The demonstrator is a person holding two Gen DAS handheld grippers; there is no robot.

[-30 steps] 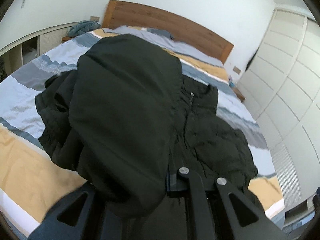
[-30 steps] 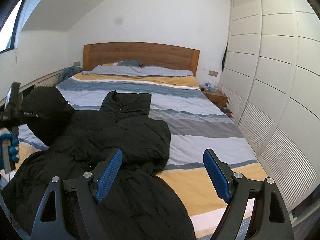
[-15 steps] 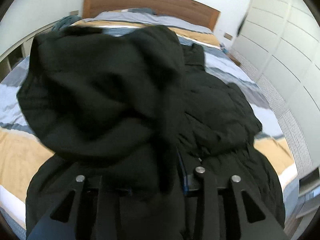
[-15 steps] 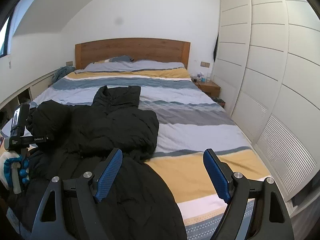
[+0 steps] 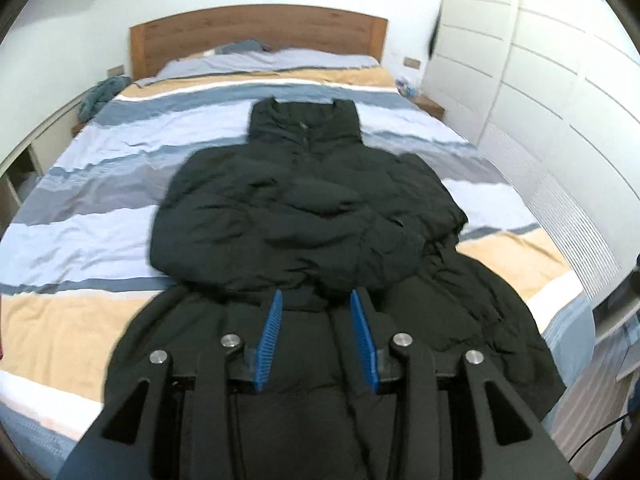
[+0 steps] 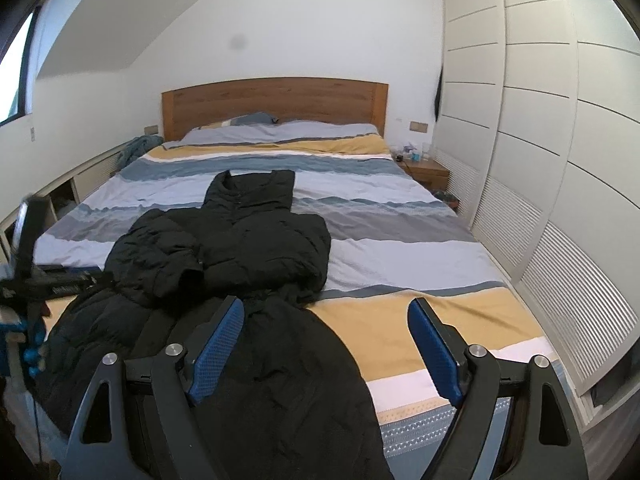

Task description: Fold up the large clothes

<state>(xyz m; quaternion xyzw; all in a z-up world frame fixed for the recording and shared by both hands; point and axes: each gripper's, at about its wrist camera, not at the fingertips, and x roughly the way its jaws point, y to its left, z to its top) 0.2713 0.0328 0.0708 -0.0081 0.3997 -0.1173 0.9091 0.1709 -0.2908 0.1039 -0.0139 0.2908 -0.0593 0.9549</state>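
A striped bed (image 6: 400, 236) fills the room, and the black puffer coat (image 5: 304, 216) lies along its middle, collar toward the headboard (image 6: 276, 100), both sleeves folded across its chest. The right gripper (image 6: 326, 334) hangs wide apart over the hem, gripping nothing; the left gripper (image 5: 316, 322) is also released, with a narrower gap, just short of the folded sleeve.

A matt, puffy quilted cloth is seen in the black coat (image 5: 304, 216). Beyond it, the headboard (image 6: 276, 104) is finished in smooth wood, and ribbed blue pads (image 5: 272, 330) are carried on matt black plastic.
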